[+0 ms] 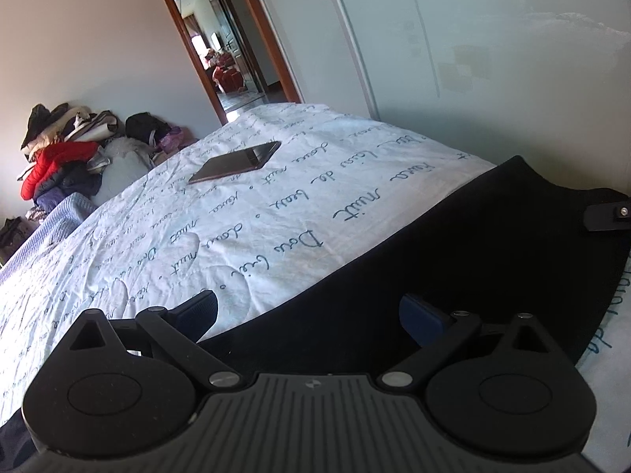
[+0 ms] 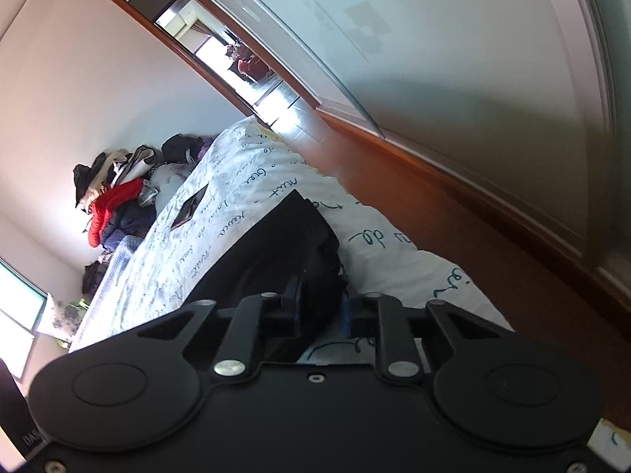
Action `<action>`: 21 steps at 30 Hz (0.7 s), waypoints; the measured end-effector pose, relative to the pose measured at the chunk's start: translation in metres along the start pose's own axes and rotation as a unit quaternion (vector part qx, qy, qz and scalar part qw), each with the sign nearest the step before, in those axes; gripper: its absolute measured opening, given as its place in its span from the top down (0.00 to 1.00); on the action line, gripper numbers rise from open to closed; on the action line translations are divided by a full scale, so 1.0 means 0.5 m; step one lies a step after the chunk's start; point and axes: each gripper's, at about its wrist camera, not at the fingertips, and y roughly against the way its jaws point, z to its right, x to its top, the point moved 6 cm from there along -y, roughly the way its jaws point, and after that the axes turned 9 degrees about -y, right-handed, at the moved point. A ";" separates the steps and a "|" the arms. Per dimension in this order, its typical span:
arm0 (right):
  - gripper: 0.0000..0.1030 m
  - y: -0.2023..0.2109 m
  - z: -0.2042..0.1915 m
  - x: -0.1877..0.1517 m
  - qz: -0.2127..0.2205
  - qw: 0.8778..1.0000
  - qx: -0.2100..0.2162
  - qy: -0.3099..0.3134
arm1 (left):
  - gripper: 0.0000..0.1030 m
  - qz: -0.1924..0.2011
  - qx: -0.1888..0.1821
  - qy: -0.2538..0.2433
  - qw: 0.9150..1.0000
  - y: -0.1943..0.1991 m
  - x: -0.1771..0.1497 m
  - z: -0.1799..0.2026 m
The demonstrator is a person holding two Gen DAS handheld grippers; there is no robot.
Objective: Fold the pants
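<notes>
Black pants (image 1: 473, 256) lie flat across the white bed sheet with blue script (image 1: 236, 216). My left gripper (image 1: 311, 311) hovers over their near edge with its blue pads wide apart and nothing between them; its left pad is over the sheet and its right pad over the fabric. In the right wrist view the pants (image 2: 276, 244) run away from me along the bed's edge. My right gripper (image 2: 319, 307) has its pads close together, pinching a bunched fold of the black fabric. One of its fingers (image 1: 605, 216) shows at the pants' far right end in the left wrist view.
A dark tablet (image 1: 236, 161) lies on the bed beyond the pants. A heap of clothes (image 1: 59, 157) is piled against the wall at the bed's far side. Wooden floor (image 2: 434, 216) and a sliding wardrobe door (image 1: 473, 39) run along the bed's right side, with an open doorway (image 1: 221, 47) beyond.
</notes>
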 end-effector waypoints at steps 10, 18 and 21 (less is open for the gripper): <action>0.81 0.011 -0.047 -0.003 0.030 0.995 -0.040 0.090 | 0.03 -0.013 -0.009 0.014 1.000 -0.002 -0.004 -0.015; 0.82 0.016 -0.083 -0.005 0.048 0.979 -0.078 0.182 | 0.03 -0.019 -0.014 0.026 0.999 0.000 -0.003 -0.026; 0.82 0.018 -0.096 -0.012 0.055 0.971 -0.091 0.215 | 0.03 -0.022 -0.036 0.044 0.998 0.004 0.001 -0.033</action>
